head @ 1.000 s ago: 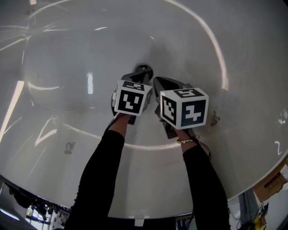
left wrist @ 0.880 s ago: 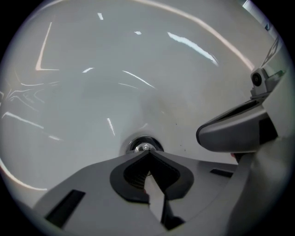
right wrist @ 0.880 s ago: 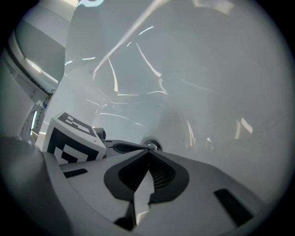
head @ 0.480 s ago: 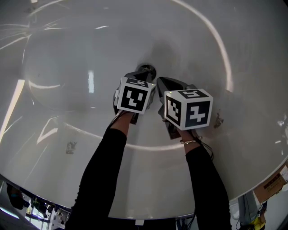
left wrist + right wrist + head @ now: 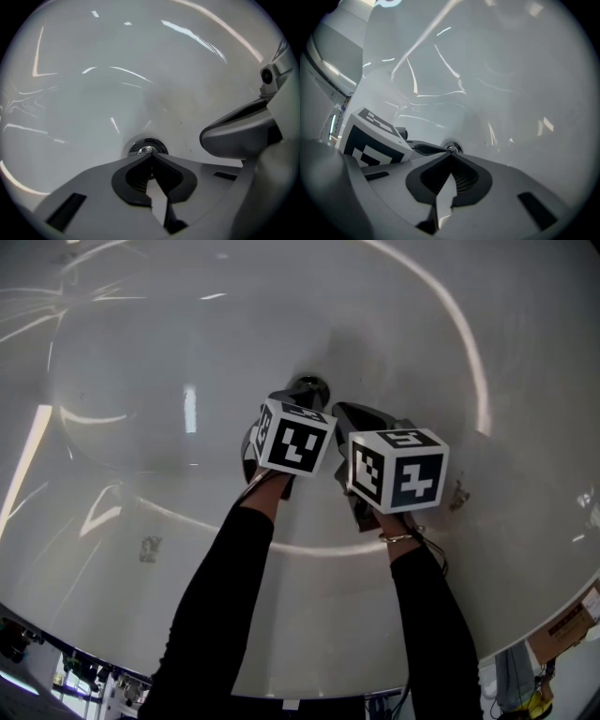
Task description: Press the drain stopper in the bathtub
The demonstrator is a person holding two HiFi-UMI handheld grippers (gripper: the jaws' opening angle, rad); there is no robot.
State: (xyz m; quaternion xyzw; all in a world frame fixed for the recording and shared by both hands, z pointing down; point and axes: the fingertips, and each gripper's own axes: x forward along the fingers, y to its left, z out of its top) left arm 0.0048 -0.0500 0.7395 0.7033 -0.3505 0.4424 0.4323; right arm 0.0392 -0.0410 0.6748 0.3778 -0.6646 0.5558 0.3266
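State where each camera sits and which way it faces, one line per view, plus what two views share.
Head view: on the person's head, looking steeply down into the bathtub; both sleeves, left tongs and right tongs show.
Left gripper view: on the left tongs, looking along their shut jaws at the drain stopper; right tongs show at right.
Right gripper view: on the right tongs, facing the drain stopper past shut jaws; left tongs' marker cube at left.
Shared: all views show the drain stopper.

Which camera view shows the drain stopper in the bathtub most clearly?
The left gripper view: the drain stopper sits largest there, just beyond the shut jaws. The head view shows only its far edge; the right gripper view shows a small sliver.
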